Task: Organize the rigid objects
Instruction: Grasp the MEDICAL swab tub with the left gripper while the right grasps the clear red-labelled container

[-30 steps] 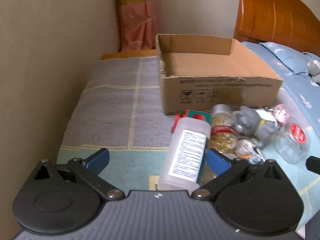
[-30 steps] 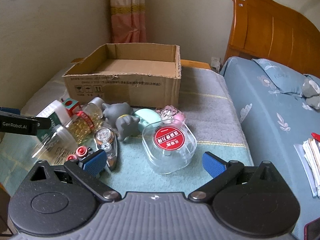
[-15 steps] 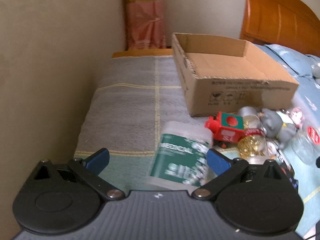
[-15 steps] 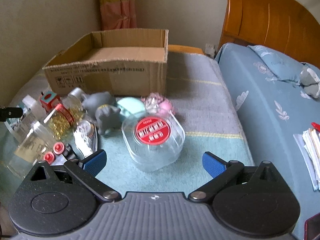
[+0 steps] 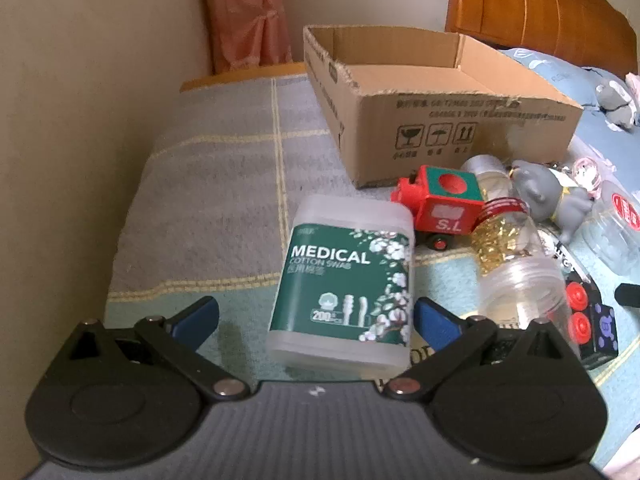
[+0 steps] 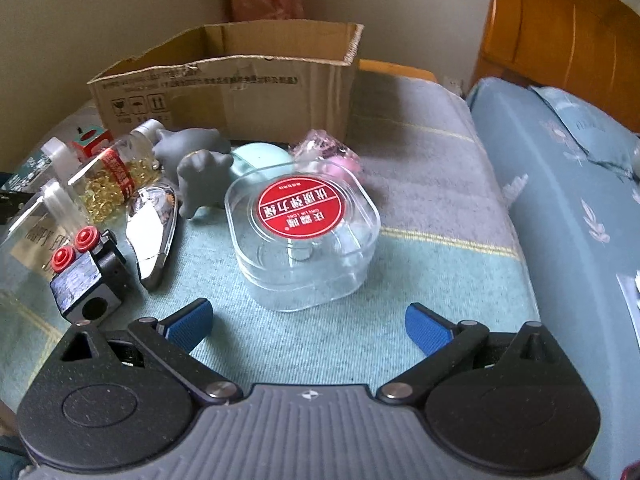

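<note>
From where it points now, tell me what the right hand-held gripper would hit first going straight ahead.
The right hand-held gripper, open, would most likely meet the clear plastic case with the red round label first; it sits centred just beyond the fingertips. Depth is hard to judge here.

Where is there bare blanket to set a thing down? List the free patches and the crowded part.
Free: the grey blanket between the wall and the cardboard box; the stretch right of the box toward the blue bedding; the inside of the box. Crowded: in front of the box, from the cotton swab tub past the toy train to the clear case.
</note>
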`<state>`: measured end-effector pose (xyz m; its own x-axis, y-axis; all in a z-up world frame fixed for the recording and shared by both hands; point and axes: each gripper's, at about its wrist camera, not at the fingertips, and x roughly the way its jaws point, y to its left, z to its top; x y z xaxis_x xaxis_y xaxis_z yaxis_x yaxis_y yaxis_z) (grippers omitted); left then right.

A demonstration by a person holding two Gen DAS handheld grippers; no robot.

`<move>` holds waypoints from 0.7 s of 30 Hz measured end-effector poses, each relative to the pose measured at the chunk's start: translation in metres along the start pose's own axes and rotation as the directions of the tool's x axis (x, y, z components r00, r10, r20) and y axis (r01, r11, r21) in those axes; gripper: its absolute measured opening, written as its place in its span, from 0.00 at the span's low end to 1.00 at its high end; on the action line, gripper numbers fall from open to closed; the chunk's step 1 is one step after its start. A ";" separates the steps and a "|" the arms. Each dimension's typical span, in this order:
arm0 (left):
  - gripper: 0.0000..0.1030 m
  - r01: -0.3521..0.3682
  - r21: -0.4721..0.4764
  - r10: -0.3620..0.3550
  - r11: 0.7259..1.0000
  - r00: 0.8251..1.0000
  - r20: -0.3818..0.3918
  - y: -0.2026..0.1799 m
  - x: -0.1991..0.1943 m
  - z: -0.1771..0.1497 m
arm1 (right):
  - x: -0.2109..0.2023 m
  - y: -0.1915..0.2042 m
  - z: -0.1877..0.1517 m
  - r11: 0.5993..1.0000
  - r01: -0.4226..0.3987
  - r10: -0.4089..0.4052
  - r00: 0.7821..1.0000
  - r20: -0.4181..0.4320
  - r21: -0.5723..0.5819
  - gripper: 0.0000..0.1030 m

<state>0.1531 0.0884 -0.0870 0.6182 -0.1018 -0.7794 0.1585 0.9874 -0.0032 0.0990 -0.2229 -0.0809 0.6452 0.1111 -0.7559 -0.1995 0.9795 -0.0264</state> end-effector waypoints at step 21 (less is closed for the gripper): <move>0.62 0.109 0.119 -0.113 0.987 0.993 0.028 -0.007 0.009 0.011 | 0.019 -0.006 0.018 0.996 -0.050 0.052 0.998 0.035 -0.068 1.00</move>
<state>0.1656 0.0791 -0.0870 0.6175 -0.2161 -0.7563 0.3153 0.9489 -0.0138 0.1255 -0.2232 -0.0838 0.6592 0.1677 -0.7330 -0.2810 0.9591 -0.0333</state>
